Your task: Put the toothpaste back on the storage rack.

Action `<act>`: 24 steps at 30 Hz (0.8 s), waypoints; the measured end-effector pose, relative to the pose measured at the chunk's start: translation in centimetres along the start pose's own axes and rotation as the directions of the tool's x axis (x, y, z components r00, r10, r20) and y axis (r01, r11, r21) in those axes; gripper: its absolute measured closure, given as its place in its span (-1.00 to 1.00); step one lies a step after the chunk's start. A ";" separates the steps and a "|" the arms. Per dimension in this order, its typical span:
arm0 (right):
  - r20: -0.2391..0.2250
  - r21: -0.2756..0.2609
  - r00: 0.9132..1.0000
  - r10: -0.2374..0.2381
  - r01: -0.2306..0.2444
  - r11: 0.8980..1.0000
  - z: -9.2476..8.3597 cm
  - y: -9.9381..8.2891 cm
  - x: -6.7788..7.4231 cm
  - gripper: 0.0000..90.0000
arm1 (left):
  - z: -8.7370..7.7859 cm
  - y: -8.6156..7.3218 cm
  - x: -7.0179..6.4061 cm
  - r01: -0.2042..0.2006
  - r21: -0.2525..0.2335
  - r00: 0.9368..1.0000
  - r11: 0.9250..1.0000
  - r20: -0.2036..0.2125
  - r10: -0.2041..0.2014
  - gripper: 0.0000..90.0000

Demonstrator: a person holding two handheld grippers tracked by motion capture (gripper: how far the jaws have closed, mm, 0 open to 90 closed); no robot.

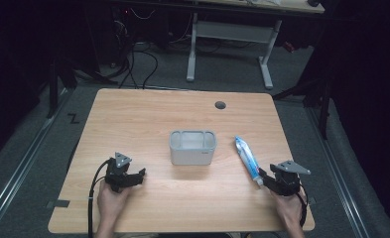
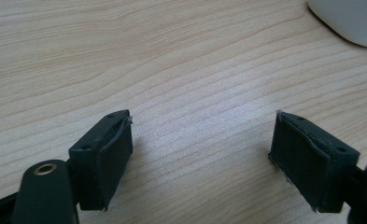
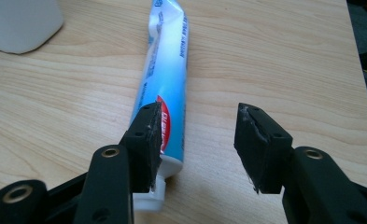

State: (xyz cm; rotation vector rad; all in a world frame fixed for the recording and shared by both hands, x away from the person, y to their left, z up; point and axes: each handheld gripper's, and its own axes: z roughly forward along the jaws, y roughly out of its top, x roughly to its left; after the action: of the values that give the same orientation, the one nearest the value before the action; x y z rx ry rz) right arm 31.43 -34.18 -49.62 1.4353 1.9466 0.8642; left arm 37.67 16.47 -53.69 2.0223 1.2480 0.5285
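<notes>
Down at the lower right of the high view, the right gripper (image 1: 271, 179) sits with its jaws spread, and the toothpaste tube (image 1: 247, 159) lies flat on the table (image 1: 133, 119) just ahead of it, running toward the upper left. Seen from the right gripper view, the tube (image 3: 167, 84) rests beside the left jaw (its white cap end lowest), unpinched. At lower left, the left gripper (image 1: 135, 177) is spread too, over bare wood, with the grey bin (image 1: 193, 147) at frame centre.
</notes>
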 end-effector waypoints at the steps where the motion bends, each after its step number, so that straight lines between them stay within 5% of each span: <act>1: -0.006 -0.003 1.000 -0.002 0.002 1.000 0.0 0.1 0.1 0.15 | 0.0 0.0 0.0 0.000 0.000 1.000 1.000 0.000 0.000 -0.53; 24: -0.106 0.008 0.994 -0.021 0.022 1.000 1.6 3.3 1.4 0.16 | 0.0 0.0 0.0 0.000 0.000 1.000 1.000 0.000 0.000 -0.53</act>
State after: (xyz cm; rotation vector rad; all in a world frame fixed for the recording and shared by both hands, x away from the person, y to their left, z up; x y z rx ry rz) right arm 34.23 -31.91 -48.21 1.3970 2.0420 0.9403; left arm 37.67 16.47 -53.69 2.0222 1.2483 0.5283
